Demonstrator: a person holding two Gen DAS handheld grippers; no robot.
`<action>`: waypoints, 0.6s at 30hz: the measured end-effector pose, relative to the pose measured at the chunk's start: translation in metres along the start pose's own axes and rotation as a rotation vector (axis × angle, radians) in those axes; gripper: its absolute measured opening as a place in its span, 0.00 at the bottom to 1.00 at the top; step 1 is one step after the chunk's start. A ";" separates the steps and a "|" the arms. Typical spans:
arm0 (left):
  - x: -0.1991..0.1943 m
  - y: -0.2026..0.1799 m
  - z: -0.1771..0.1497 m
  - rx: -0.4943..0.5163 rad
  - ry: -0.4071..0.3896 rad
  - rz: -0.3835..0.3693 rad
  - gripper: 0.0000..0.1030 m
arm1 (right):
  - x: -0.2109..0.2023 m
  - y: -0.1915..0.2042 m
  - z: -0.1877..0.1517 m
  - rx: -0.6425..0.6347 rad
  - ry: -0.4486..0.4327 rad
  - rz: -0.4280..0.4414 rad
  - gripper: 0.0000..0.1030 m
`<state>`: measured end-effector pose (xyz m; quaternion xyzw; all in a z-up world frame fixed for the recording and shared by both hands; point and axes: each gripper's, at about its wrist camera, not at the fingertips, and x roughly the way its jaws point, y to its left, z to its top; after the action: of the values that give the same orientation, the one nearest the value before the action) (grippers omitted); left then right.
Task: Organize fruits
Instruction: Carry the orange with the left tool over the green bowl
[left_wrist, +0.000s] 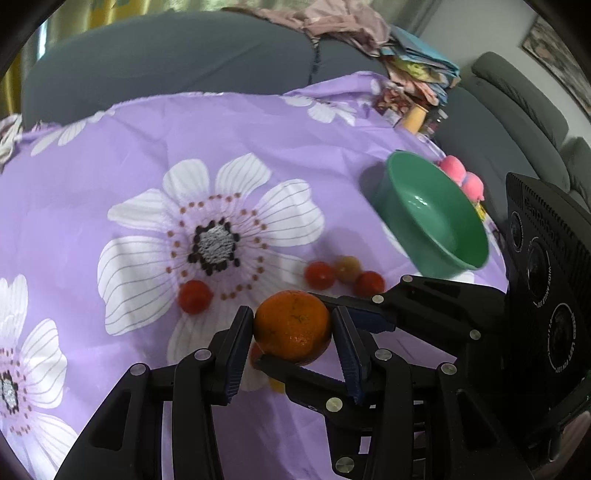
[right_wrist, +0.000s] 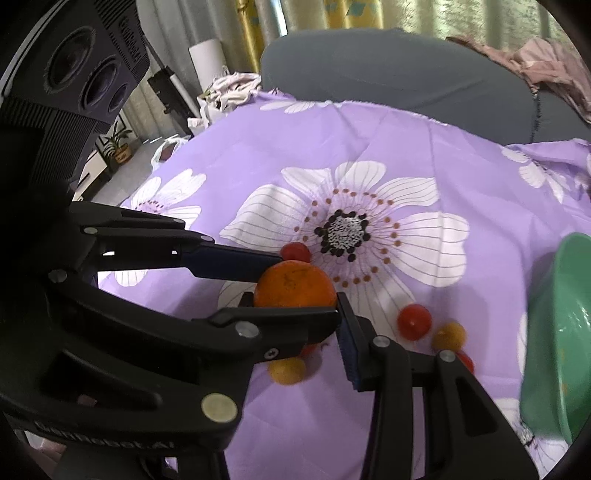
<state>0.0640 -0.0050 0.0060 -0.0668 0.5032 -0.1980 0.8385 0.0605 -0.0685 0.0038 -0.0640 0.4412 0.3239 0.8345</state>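
Both tongs, left (left_wrist: 291, 332) and right (right_wrist: 295, 291), pinch one orange (left_wrist: 292, 325) half-closed; lift it evenly, then carry it right to the green bowl (left_wrist: 436, 225).

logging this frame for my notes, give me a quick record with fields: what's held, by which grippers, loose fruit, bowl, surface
held: orange, lifted off the cloth
left gripper: fingers pressed on both sides of the orange
right gripper: fingers also on the orange, crossing the left pair
loose fruit: red tomatoes and yellow tomatoes on the cloth
bowl: green, tilted, no fruit visible inside
surface: purple floral cloth
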 end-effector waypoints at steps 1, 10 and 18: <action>-0.001 -0.004 0.000 0.010 -0.002 0.000 0.44 | -0.003 0.000 -0.001 0.001 -0.005 -0.005 0.41; -0.008 -0.037 0.004 0.075 -0.020 0.001 0.44 | -0.032 -0.007 -0.012 0.030 -0.059 -0.037 0.41; -0.010 -0.067 0.010 0.137 -0.037 0.000 0.44 | -0.057 -0.020 -0.020 0.057 -0.111 -0.073 0.41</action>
<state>0.0510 -0.0626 0.0402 -0.0129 0.4731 -0.2308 0.8502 0.0357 -0.1191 0.0322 -0.0383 0.4007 0.2839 0.8703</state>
